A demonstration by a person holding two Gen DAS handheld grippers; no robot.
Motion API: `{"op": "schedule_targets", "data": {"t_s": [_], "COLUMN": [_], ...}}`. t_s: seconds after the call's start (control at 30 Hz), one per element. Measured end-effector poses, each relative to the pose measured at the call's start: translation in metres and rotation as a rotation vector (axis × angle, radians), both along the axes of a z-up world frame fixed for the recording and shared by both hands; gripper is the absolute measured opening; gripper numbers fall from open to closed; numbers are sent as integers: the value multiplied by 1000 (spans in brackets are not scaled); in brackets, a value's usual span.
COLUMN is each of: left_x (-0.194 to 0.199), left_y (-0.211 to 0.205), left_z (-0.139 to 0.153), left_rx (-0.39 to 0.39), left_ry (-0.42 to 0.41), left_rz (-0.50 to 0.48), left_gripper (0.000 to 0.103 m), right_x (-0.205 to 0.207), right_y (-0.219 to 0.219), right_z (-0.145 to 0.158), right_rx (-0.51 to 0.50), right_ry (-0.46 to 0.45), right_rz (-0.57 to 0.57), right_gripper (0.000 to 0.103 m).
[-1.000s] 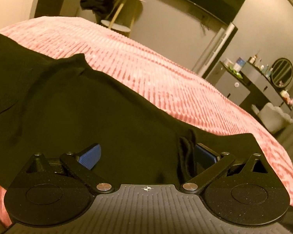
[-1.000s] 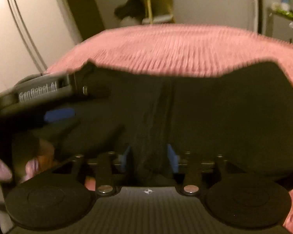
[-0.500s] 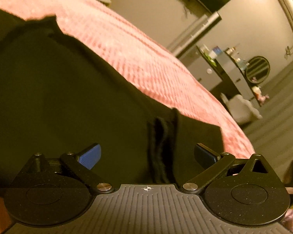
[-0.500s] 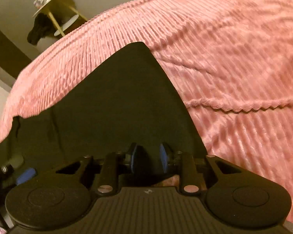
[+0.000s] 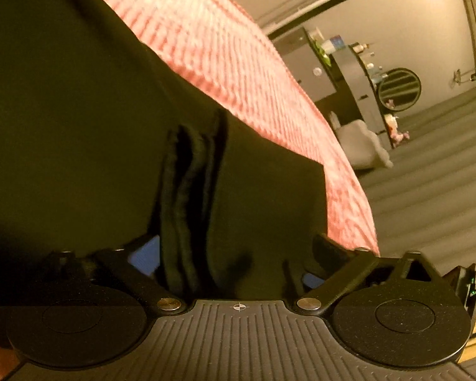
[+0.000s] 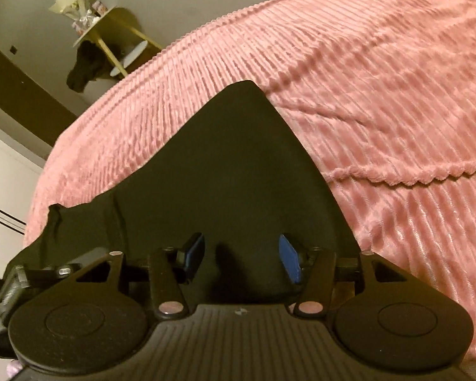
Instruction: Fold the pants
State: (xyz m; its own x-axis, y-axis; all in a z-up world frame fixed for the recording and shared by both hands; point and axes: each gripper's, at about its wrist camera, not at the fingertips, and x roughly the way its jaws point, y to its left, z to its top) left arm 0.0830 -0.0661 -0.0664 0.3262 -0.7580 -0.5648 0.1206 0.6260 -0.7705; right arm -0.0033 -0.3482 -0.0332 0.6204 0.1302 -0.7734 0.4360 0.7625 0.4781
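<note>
The black pants (image 5: 79, 127) lie spread on the pink ribbed bedspread (image 5: 225, 50). In the left wrist view my left gripper (image 5: 234, 260) is open low over the cloth, with a bunched vertical fold of the pants (image 5: 190, 190) standing between its blue pads, nearer the left one. In the right wrist view the pants (image 6: 231, 165) show as a flat dark sheet with a pointed corner away from me. My right gripper (image 6: 241, 254) is open just above the near edge, its blue pads apart with nothing pinched between them.
The bedspread (image 6: 380, 95) stretches far and right of the pants. A dresser with a round mirror (image 5: 399, 89) and a grey floor lie to the right of the bed. A small yellow side table with a dark garment (image 6: 89, 70) stands beyond the bed's far edge.
My right gripper, shut on the pants' edge half a second ago, has opened and let it go. My left gripper stayed open and moved so the bunched fold sits closer to its left pad.
</note>
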Motion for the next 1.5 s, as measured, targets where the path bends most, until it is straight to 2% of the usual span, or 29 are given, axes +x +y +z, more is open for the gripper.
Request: {"op": "schedule_targets", "data": {"t_s": [0.07, 0.1, 0.13, 0.17, 0.23, 0.27, 0.33, 0.43, 0.5, 0.57, 0.63, 0.7, 0.73, 0.77, 0.8, 0.83, 0.9, 1.0, 1.07, 1.13, 1.23, 1.37, 1.5], "left_x": [3, 5, 7, 9, 11, 10, 7, 3, -1, -8, -13, -14, -13, -12, -11, -10, -7, -7, -9, -10, -12, -12, -11], "left_y": [-4, -3, 0, 3, 11, 13, 12, 28, 48, 67, 82, 92, 93, 92, 88, 86, 86, 92, 103, 105, 107, 105, 107], "left_z": [-5, -9, -13, -18, -25, -22, -5, 31, 54, 71, 73, 60, 51, 45, 40, 39, 39, 34, 28, 27, 27, 26, 25], "left_rx": [-2, 0, 0, -6, -82, -85, -36, -21, 32, 163, 326, 403, 405, 410, 432, 437, 404, 382, 373, 355, 358, 389, 379], "left_ry": [30, 44, 66, 100, 156, 148, 66, -53, -134, -226, -296, -280, -261, -250, -240, -238, -237, -203, -185, -169, -169, -185, -181], "left_rz": [2, 14, 31, 46, 75, 84, 78, 80, 91, 104, 145, 184, 182, 179, 188, 190, 185, 196, 208, 222, 227, 215, 217], "left_gripper": [55, 47, 25, 15, 13, 13, 13, 13, 13, 13, 14, 16, 22, 36, 42, 45, 49, 45, 37, 36, 36, 36, 36], "right_x": [0, 0, 0, 0, -2, -4, -10, -24, -29, -28, -21, -12, -8, -4, -1, 4, 11, 28, 41, 46, 54, 73, 78], "right_y": [1, 2, 2, 2, 3, 3, 2, 2, 3, 5, 10, 18, 24, 30, 36, 42, 56, 73, 78, 78, 86, 94, 98], "right_z": [1, 2, 2, 3, 5, 7, 12, 25, 30, 30, 30, 30, 31, 32, 32, 32, 27, 13, 2, 3, 7, -7, -15], "right_rx": [-2, -4, -4, -3, 2, 9, 26, 44, 49, 54, 31, 2, -20, -48, -64, -77, -127, -235, -280, -294, -379, -457, -522], "right_ry": [-13, -18, -24, -33, -53, -76, -138, -278, -319, -318, -290, -270, -263, -259, -260, -262, -220, -107, -44, -77, -140, -110, -122], "right_rz": [8, 8, 10, 13, 13, 12, 13, 23, 41, 59, 73, 105, 120, 136, 147, 162, 191, 240, 243, 220, 220, 243, 262], "right_gripper": [52, 52, 52, 51, 50, 48, 48, 48, 48, 48, 48, 48, 43, 34, 30, 24, 21, 16, 13, 12, 13, 12, 12]}}
